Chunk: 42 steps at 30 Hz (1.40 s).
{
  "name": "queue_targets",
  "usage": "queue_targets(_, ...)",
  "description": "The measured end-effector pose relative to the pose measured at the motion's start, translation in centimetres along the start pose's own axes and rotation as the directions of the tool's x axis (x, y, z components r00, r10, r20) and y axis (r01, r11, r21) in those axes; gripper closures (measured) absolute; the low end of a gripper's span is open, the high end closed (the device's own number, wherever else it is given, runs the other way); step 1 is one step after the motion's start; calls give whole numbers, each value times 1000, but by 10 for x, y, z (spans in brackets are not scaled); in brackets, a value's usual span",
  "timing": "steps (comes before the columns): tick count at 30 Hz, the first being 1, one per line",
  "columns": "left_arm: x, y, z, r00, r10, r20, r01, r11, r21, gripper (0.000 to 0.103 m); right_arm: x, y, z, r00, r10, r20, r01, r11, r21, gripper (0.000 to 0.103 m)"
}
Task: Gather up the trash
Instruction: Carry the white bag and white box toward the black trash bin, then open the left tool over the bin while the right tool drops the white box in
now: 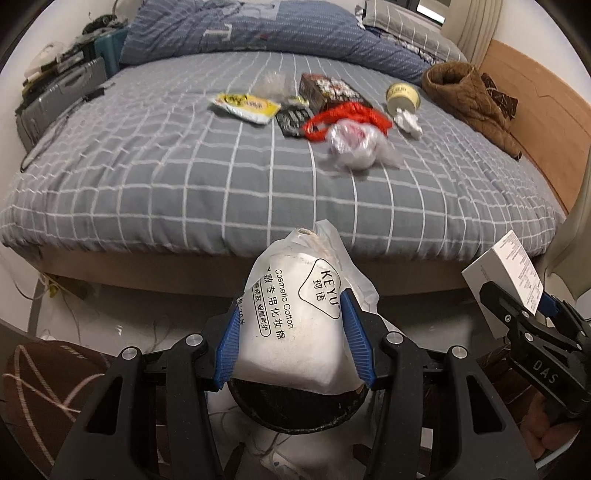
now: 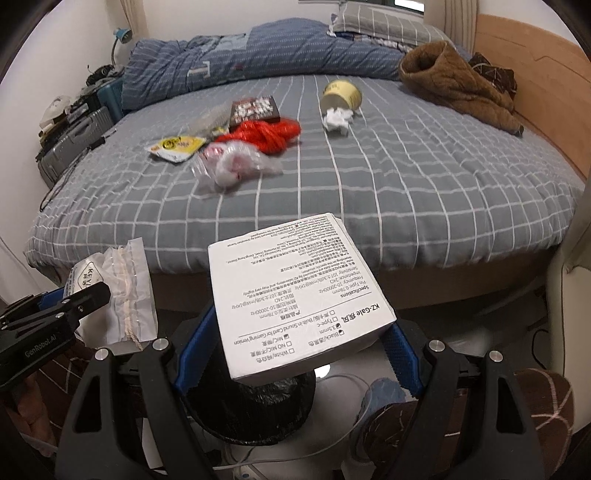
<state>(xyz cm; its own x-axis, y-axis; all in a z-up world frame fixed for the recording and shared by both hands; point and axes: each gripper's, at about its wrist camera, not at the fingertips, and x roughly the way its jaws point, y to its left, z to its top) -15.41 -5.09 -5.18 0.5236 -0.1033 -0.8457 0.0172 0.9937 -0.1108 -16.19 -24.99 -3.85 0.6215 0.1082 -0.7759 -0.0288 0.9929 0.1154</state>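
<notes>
My left gripper (image 1: 293, 332) is shut on a white cosmetic cotton bag (image 1: 295, 306), held over a black-lined trash bin (image 1: 295, 410) in front of the bed. My right gripper (image 2: 299, 347) is shut on a white printed box (image 2: 295, 295), held over the same bin (image 2: 251, 410). The box also shows at the right in the left wrist view (image 1: 502, 273), and the bag at the left in the right wrist view (image 2: 122, 291). On the bed lie a yellow wrapper (image 1: 245, 107), a red net bag (image 1: 347, 118), clear crumpled plastic (image 1: 354, 144), a dark box (image 1: 328, 90), a yellow cup (image 1: 402, 98) and crumpled paper (image 1: 408, 123).
A grey checked bed (image 1: 184, 177) fills the middle, with a blue duvet (image 1: 258, 29) at the back and a brown garment (image 1: 469, 99) at the right by the wooden headboard (image 1: 546, 122). A grey suitcase (image 1: 55, 99) stands at the left. Cables lie on the floor.
</notes>
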Motion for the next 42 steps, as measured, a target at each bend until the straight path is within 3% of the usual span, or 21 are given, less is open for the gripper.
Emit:
queue_targets(13, 63, -11, -16, 994, -1, -108, 5, 999, 37, 53, 45, 5, -13, 994, -22, -103, 19, 999, -37, 26)
queue_targets(26, 128, -17, -29, 973, -3, -230, 18, 998, 62, 53, 89, -20, -37, 972, -73, -222, 69, 997, -22, 26)
queue_targets(36, 154, -25, -38, 960, -5, -281, 33, 995, 93, 53, 108, -23, -41, 967, -72, -244, 70, 997, -17, 26)
queue_targets(40, 152, -26, -36, 966, 6, -259, 23, 994, 106, 41, 108, -17, -43, 969, -72, -236, 68, 997, -22, 26)
queue_targets(42, 147, -24, -32, 971, 17, -239, 8, 995, 102, 23, 108, -14, -40, 970, -69, -233, 65, 998, -24, 25)
